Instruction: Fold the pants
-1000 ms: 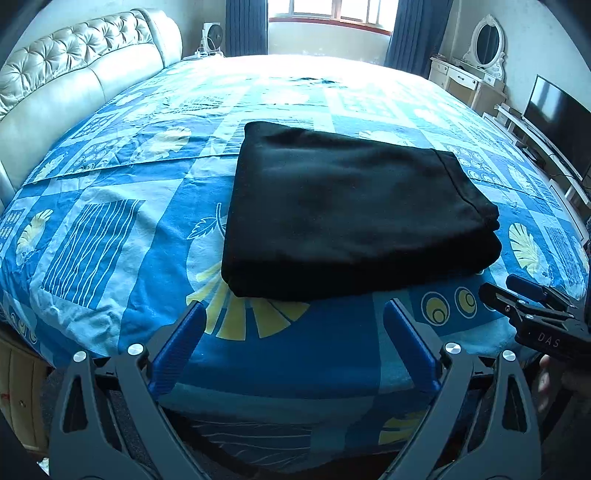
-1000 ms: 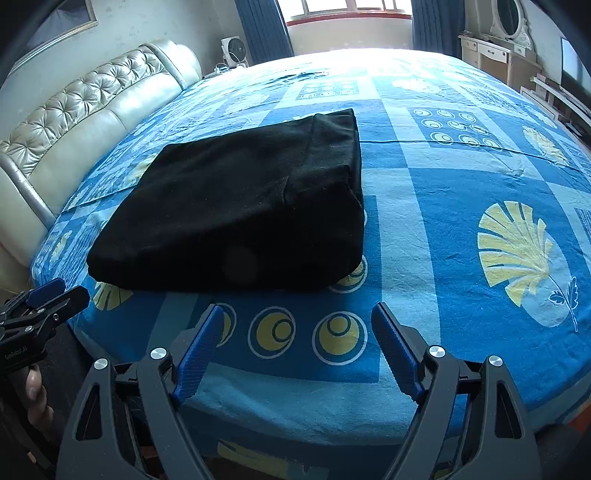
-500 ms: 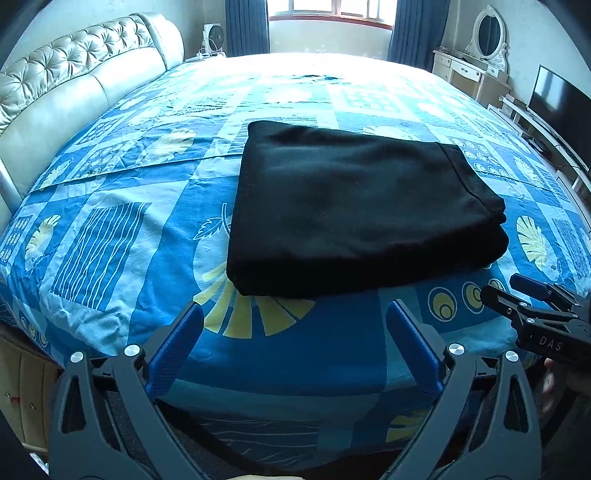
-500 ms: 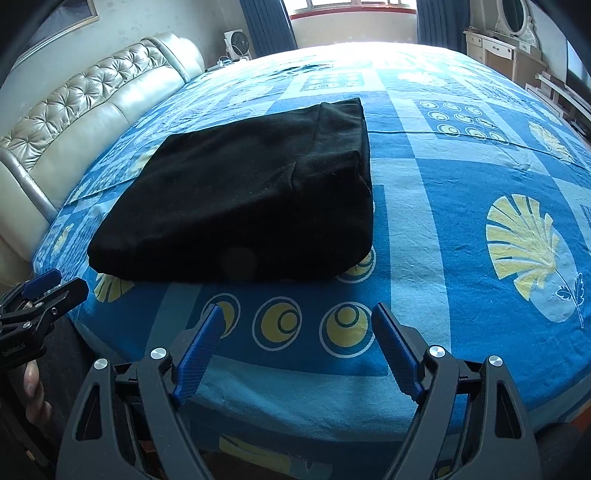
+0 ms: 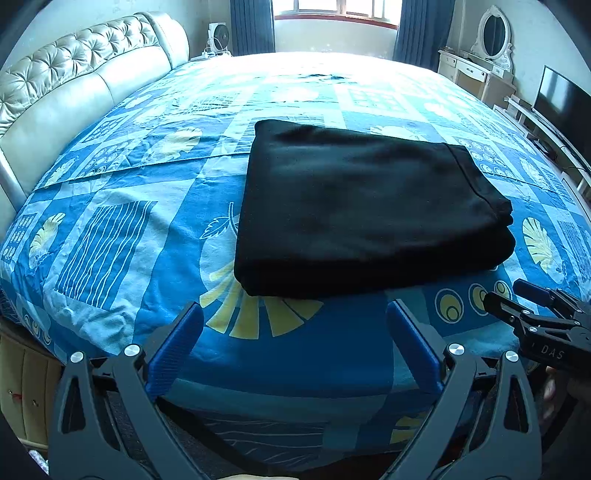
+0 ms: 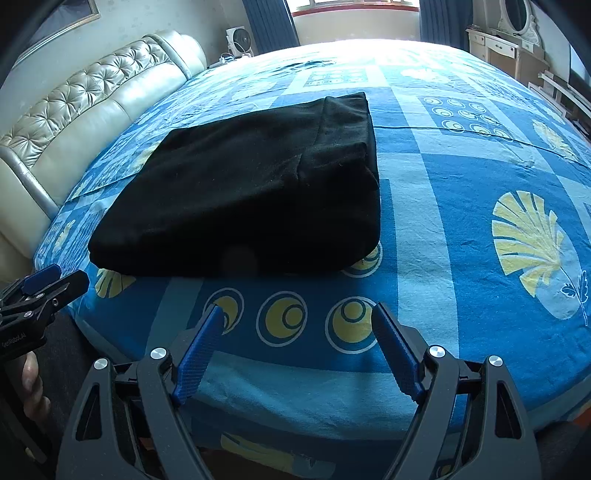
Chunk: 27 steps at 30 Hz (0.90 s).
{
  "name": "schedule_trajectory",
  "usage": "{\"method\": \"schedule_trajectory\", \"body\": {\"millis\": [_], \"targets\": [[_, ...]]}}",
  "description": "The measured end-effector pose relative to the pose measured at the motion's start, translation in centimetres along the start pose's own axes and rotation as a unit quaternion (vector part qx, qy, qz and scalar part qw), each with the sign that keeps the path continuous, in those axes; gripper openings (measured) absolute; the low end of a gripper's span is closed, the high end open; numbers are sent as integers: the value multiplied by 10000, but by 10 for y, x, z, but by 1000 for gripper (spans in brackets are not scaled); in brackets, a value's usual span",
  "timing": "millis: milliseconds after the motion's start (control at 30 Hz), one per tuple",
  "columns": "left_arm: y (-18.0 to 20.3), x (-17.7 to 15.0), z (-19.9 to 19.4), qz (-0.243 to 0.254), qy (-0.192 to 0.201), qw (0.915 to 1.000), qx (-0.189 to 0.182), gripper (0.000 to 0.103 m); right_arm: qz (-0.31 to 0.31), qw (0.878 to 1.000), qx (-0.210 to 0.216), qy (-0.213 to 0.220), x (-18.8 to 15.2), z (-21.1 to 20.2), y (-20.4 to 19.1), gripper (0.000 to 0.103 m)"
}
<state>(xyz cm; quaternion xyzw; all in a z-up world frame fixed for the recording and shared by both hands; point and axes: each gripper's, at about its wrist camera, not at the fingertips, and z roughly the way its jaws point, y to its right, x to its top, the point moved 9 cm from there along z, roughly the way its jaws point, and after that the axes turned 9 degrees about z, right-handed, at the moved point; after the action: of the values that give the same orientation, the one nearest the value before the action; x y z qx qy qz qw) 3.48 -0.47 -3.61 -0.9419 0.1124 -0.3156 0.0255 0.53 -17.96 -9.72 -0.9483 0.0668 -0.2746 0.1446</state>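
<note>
Black pants (image 5: 365,206) are lying folded into a thick rectangular stack on the bed (image 5: 110,229), near its front edge, flat on the blue patterned sheet with yellow shell and circle prints. The folded edge faces the grippers; the layered end with a visible hem seam is on the right side of the stack in the left wrist view. Left gripper (image 5: 295,317) hangs over the front edge of the bed just short of the stack, jaws spread wide, blue pads (image 5: 173,347) clear of the fabric, nothing between them. Right gripper (image 6: 297,317) is in the same posture beside it, also over the front edge of the mattress, jaws wide apart and empty, blue pads (image 6: 395,350) above the row of yellow circle prints, not touching the pants. Each gripper shows at the edge of the other's view, and part of a hand (image 6: 33,384) is visible under the left one. Neither gripper is in contact with the pants. Background: tufted cream headboard (image 5: 74,88) on the left, window with dark blue curtains (image 5: 251,26) at the far end, small fan (image 6: 238,38) by the headboard, white vanity with oval mirror (image 5: 495,33) and a TV (image 5: 561,99) on the right.
</note>
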Motion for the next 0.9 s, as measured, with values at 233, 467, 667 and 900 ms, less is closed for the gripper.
{"method": "schedule_trajectory", "body": {"millis": [233, 467, 667, 900], "targets": [[1, -1, 1, -2, -33, 10000, 3, 99, 1, 10000, -3, -28, -2, 2, -1, 81], [4, -2, 1, 51, -36, 10000, 0, 99, -23, 10000, -3, -78, -3, 4, -1, 81], [4, -2, 0, 122, -25, 9999, 53, 99, -60, 9999, 22, -119, -7, 5, -5, 81], [0, 0, 1, 0, -132, 9999, 92, 101, -76, 9998, 34, -158, -8, 6, -6, 81]]}}
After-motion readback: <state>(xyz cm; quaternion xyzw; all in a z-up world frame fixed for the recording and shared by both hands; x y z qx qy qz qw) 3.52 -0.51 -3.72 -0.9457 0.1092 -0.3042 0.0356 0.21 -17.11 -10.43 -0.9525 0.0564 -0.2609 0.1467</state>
